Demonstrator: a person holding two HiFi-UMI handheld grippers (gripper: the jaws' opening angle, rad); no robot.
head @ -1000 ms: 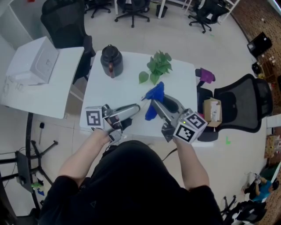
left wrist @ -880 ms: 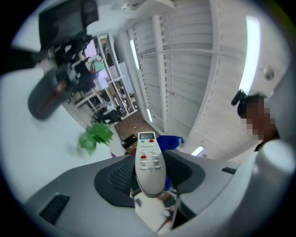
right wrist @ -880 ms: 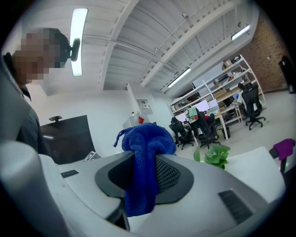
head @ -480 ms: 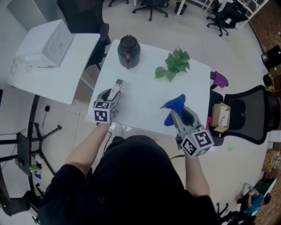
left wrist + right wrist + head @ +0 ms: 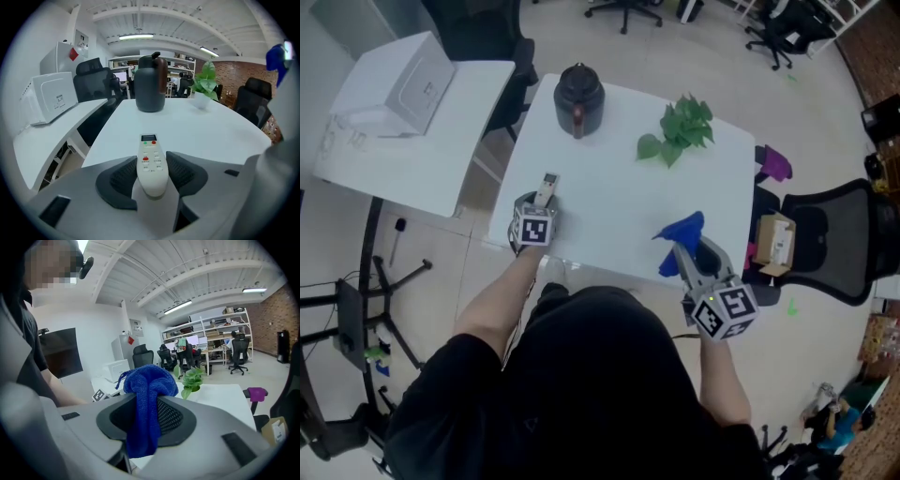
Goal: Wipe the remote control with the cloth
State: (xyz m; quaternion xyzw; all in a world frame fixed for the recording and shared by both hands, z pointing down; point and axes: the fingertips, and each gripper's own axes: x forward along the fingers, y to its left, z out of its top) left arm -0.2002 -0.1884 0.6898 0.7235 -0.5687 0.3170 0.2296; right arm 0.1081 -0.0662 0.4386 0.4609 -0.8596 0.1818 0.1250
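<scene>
Smooth white surface (image 5: 609, 211). Before a dark rounded jug (image 5: 578, 98), left tool (image 5: 540, 201) clamps a slim white remote control (image 5: 151, 161) with red buttons; right tool (image 5: 152, 416) grips fuzzy blue cloth (image 5: 147, 380).

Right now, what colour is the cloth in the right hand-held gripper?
The cloth is deep blue; the right gripper view shows it best.

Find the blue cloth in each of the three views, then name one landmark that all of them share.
Head view: the blue cloth is at lower right, over the near edge of the white table.
Left gripper view: it is at the far upper right edge.
Right gripper view: it is in the centre, clamped between the jaws.
Shared landmark: the green plant.
</scene>
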